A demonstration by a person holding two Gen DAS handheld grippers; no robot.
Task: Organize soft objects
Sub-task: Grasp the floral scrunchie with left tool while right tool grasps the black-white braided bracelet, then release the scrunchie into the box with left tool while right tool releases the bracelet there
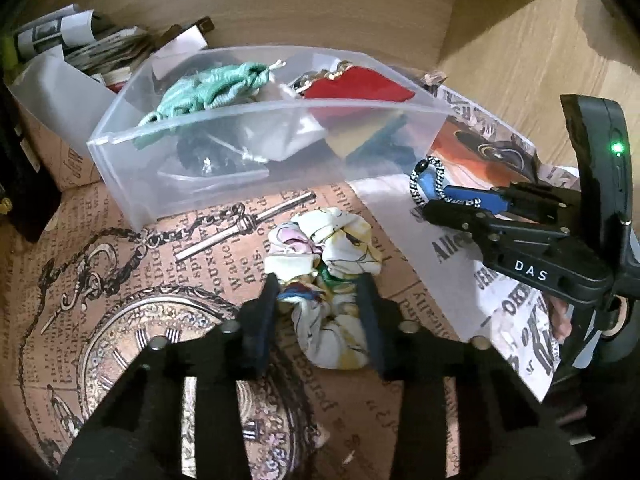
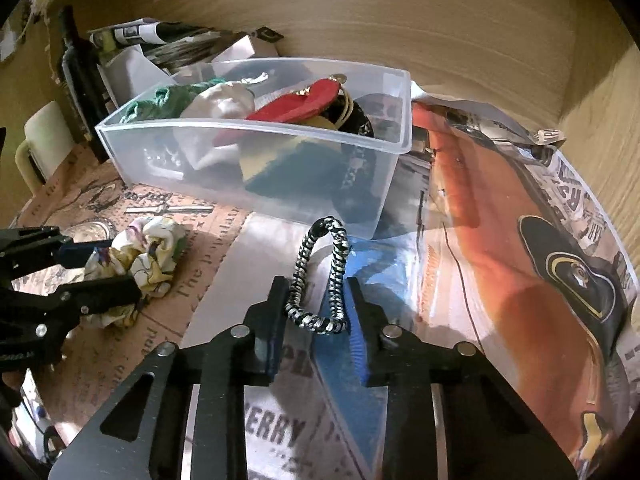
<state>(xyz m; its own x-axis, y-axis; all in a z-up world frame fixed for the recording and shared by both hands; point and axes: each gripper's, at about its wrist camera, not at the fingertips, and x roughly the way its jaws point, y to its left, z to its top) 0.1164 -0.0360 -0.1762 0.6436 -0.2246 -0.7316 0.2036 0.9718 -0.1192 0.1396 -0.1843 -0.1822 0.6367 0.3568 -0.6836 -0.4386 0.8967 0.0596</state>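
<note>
Left gripper (image 1: 320,284) pinching a floral fabric scrunchie (image 1: 326,256) on printed paper (image 1: 120,300), at 6 o'clock from a clear plastic bin (image 1: 224,168) holding soft items. Right gripper (image 2: 316,284) pinching a black-and-white braided loop (image 2: 320,276), at 4 o'clock from the bin.

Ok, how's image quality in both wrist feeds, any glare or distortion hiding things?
Left wrist: warm dim light, heavy fisheye bending of the clear bin, dark vignetted corners; scrunchie sharp. Right wrist: glare on the glossy paper beside the braided band, edges curved, left hand-held gripper slightly soft.
</note>
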